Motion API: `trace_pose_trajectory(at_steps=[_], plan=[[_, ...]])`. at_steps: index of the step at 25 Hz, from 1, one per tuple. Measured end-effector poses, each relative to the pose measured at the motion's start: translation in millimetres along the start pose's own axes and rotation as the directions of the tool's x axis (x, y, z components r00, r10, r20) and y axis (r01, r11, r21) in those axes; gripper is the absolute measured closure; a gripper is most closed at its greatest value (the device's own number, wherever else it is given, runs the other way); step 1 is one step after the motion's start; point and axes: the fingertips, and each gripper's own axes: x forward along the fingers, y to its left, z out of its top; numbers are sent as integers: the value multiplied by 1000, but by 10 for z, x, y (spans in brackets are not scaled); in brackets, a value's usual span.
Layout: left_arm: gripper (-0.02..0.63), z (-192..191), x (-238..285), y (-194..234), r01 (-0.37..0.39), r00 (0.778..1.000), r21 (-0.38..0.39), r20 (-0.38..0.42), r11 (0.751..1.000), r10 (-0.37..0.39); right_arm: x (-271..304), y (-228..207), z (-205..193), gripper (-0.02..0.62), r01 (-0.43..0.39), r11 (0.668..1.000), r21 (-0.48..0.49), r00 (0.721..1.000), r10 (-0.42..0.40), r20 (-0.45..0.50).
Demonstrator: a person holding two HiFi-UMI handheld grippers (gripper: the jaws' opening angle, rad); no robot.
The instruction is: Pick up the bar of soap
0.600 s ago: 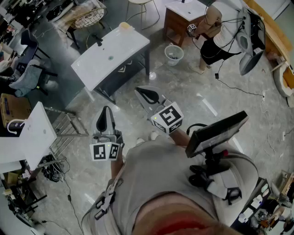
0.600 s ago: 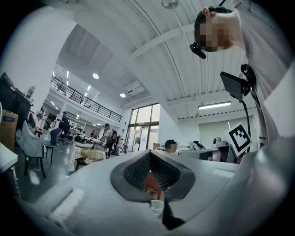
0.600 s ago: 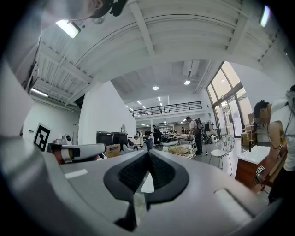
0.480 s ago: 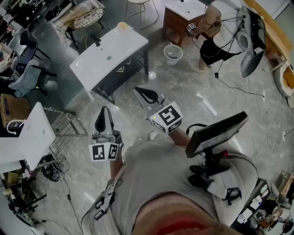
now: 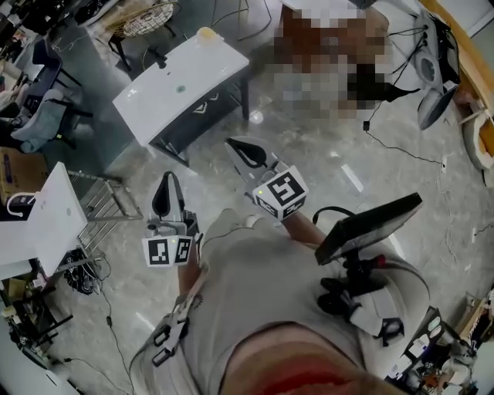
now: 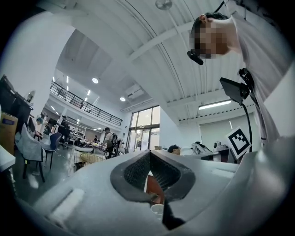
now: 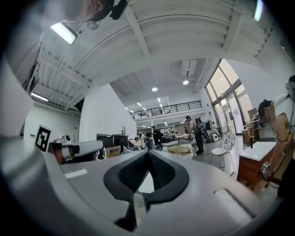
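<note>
A white table (image 5: pixel 201 73) stands ahead on the grey floor. On its far corner lies a small pale yellow thing (image 5: pixel 206 34), and a tiny greenish spot (image 5: pixel 181 89) marks its middle. Both are too small to tell whether either is the bar of soap. My left gripper (image 5: pixel 167 197) and right gripper (image 5: pixel 248 153) are held out in the air in front of my chest, well short of the table. In the left gripper view the left gripper (image 6: pixel 149 154) is shut and holds nothing. The right gripper (image 7: pixel 148 154) in its own view is also shut and holds nothing.
A second white table (image 5: pixel 50 220) and a wire rack (image 5: pixel 108 204) stand at my left. Chairs (image 5: pixel 42 116) and a wicker seat (image 5: pixel 150 15) lie beyond. A dark screen (image 5: pixel 370 224) juts from my chest rig. Cables (image 5: pixel 401 150) trail across the floor at the right.
The floor and the white table have slid a little up and left in the head view. Both grippers keep almost the same pose, still shut.
</note>
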Motion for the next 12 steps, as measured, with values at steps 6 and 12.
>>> trace_pose_trajectory(at_steps=[6,12], plan=[[609,-161,157,119,8,1000,-30,22,1000,-8,156,-114,-154,594,-3,1000,-16,1000,2,-19],[609,-372,570,250,45,999,-37,17,998,-45,363,-392,-328,594,28,1000,4,996,-28,-81]])
